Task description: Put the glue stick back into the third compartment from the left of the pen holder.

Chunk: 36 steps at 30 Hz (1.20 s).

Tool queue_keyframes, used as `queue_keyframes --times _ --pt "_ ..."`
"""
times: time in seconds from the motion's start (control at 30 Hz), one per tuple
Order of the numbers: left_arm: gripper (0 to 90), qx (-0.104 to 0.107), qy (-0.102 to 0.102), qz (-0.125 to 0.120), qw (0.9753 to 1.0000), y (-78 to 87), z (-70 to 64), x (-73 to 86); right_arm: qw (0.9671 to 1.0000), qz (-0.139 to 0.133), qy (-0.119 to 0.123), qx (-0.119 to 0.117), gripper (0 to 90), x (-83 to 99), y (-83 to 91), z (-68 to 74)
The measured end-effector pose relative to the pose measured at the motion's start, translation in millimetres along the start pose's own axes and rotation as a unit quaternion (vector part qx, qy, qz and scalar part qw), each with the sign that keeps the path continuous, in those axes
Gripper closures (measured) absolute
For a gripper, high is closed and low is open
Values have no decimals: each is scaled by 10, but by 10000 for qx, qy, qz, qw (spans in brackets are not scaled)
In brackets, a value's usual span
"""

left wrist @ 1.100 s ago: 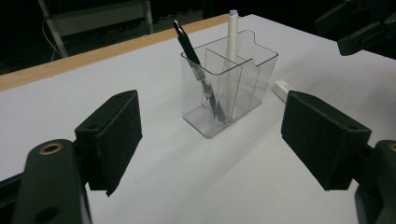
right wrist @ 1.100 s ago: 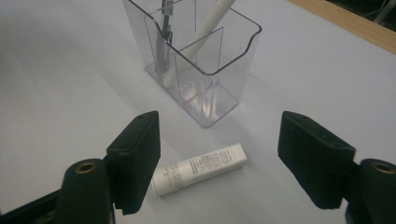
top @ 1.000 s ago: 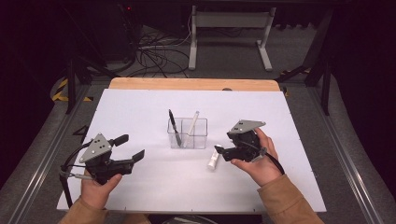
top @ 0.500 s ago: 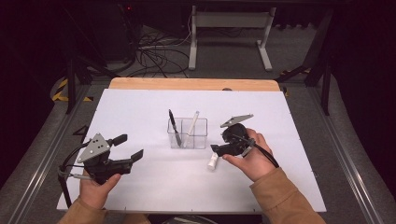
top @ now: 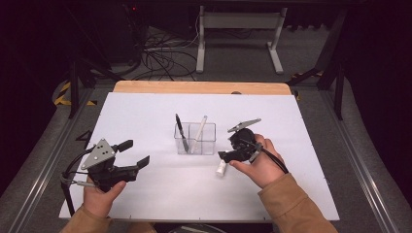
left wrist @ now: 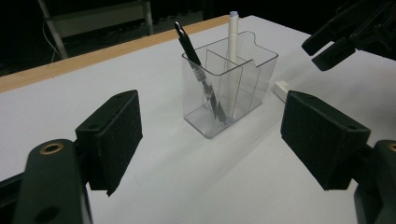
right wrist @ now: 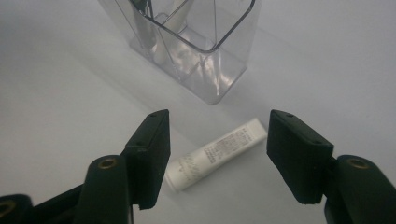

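Note:
A clear plastic holder stands mid-table with a black pen and a white pen upright in separate compartments. A short white tube lies flat on the table just right of and in front of the holder. My right gripper is open and tipped down over the tube. In the right gripper view the tube lies between and below my open jaws, untouched. My left gripper is open and empty at the front left. It faces the holder.
The white table top has a wooden strip along its far edge. Cables and a metal stand sit on the dark floor beyond. In the left gripper view the right gripper hangs at the upper right, above the tube.
My right gripper has tipped its jaws downward and shifted slightly left and lower, over the white tube. The left gripper, holder and pens have not moved.

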<state>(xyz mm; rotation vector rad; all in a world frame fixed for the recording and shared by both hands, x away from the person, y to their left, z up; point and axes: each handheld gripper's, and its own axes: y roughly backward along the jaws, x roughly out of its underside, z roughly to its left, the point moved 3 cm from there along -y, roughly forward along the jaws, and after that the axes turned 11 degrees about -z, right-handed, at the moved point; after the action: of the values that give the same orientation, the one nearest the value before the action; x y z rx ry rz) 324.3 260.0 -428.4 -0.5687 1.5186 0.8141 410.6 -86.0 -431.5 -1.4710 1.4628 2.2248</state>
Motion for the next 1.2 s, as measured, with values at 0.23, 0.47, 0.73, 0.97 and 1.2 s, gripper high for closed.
queue_keyframes --times 0.23,0.47,0.73,0.97,1.2 --pt "213 21 -14 28 10000 -3 -11 0 9945 247 -1013 82 455 29 -47 4" --pt "213 20 -44 35 10000 -3 -8 1 9884 459 -1410 314 470 48 -139 11" --pt "214 22 -15 34 10000 -5 -9 6 9820 780 -1674 396 474 100 -193 39" --pt "214 6 2 20 10000 -20 -11 15 9761 945 -1925 362 473 150 -230 106" --pt "215 16 22 34 10000 -21 -15 20 9667 1227 -2202 440 471 226 -296 165"
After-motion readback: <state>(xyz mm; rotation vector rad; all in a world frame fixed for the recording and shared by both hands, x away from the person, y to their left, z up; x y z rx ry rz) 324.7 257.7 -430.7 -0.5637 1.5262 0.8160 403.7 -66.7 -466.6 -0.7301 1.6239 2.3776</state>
